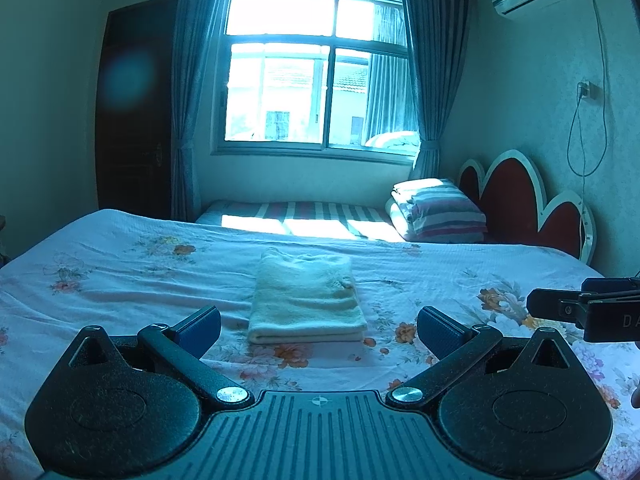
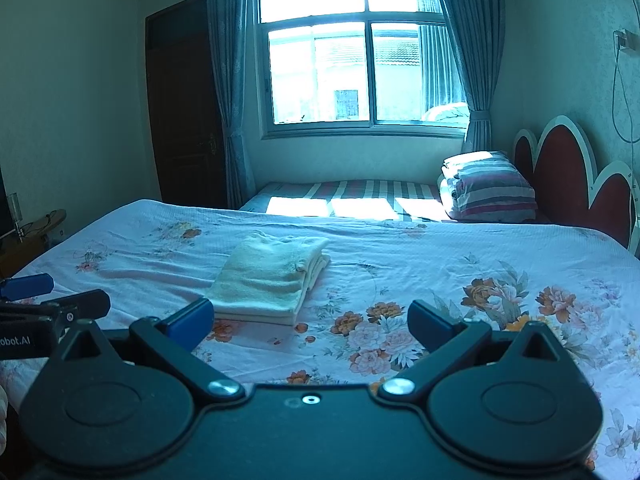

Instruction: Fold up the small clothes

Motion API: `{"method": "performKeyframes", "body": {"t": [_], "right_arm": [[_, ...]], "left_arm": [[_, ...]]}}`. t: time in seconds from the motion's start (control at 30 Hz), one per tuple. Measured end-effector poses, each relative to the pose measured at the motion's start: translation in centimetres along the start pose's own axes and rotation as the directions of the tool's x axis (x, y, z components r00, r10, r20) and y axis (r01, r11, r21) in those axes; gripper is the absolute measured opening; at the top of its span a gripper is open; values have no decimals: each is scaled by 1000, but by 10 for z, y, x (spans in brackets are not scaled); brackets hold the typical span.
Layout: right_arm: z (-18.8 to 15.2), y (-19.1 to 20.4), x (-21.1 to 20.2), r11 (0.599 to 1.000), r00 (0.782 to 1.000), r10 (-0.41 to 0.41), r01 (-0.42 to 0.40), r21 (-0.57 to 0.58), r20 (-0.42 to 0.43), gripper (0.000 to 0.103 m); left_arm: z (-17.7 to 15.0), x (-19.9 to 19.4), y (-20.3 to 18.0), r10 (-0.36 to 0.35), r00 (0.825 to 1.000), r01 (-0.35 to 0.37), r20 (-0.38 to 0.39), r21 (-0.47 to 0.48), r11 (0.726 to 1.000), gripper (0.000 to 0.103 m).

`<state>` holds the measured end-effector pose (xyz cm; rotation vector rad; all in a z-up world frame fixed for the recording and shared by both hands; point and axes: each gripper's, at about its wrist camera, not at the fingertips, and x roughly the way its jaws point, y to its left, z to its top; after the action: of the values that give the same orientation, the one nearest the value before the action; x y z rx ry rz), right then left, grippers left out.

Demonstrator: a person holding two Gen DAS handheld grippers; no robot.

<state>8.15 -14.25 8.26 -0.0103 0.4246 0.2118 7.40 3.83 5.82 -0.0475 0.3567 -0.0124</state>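
Our left hand-held gripper (image 1: 319,326) stands wide open and empty in the left wrist view, the folded cream garment (image 1: 306,298) lying on the floral bed (image 1: 120,272) just beyond its fingertips at twelve o'clock. We judge it light, soft and limp, layers prone to sliding, so we would pinch the thick folded near edge through all layers. Its long axis runs from six to twelve. In the right wrist view our right hand-held gripper (image 2: 311,322) is likewise spread and holds nothing; the garment (image 2: 268,278) sits at eleven o'clock, stacked edges facing three.
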Motion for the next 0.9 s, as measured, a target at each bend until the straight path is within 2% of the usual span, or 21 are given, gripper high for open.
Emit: {"method": "performKeyframes", "body": {"t": [0.9], "right_arm": [[-1,-4,-1,1000,1000,8,-8,-11,-7,103]], "left_arm": [[-4,2,4,-14,1000,14,-7,-20,1000,103]]}}
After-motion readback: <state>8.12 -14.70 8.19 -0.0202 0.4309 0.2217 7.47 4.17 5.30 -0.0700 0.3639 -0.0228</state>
